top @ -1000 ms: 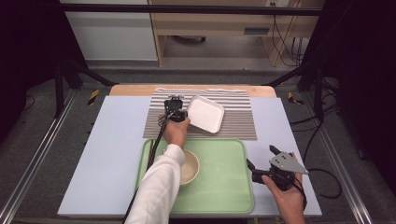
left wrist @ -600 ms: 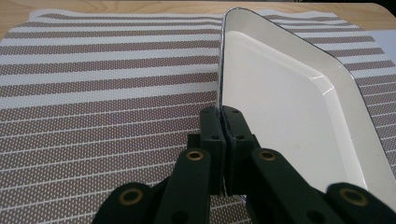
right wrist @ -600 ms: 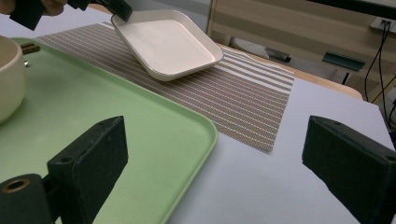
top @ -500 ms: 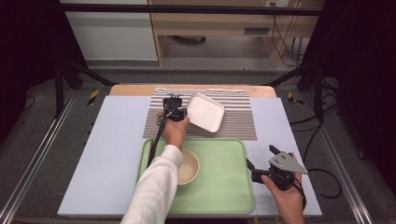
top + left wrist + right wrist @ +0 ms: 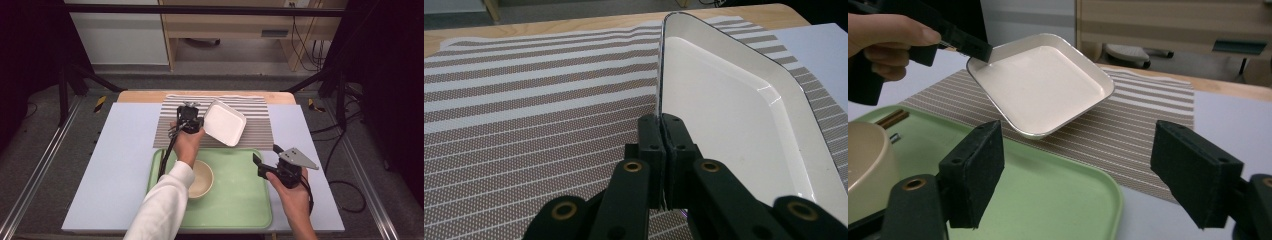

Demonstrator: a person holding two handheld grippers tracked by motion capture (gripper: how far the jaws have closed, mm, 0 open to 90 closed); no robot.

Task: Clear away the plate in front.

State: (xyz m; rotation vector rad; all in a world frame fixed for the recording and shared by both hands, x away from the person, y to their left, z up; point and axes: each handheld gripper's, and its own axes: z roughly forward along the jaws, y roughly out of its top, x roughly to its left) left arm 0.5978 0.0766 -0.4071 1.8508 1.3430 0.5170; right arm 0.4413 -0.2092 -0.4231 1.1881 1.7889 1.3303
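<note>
Because the left gripper (image 5: 189,121) is clamped on only the thin rim of the white square dish (image 5: 224,122), which hangs tilted above the striped mat (image 5: 165,131), the dish could pivot or slip out if swung quickly. Between it and open tray space sits the beige bowl (image 5: 201,178) on the green tray (image 5: 240,200), while farther right the right gripper (image 5: 267,167) hangs with jaws spread, empty, over the tray's edge.

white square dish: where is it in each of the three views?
High view: white square dish above centre, over the striped mat, left gripper clamped on its left rim.
Left gripper view: dish takes up the right half, rim pinched between the shut jaws.
Right gripper view: dish upper centre, tilted, lifted above the mat.
Shared landmark: the striped mat.
</note>
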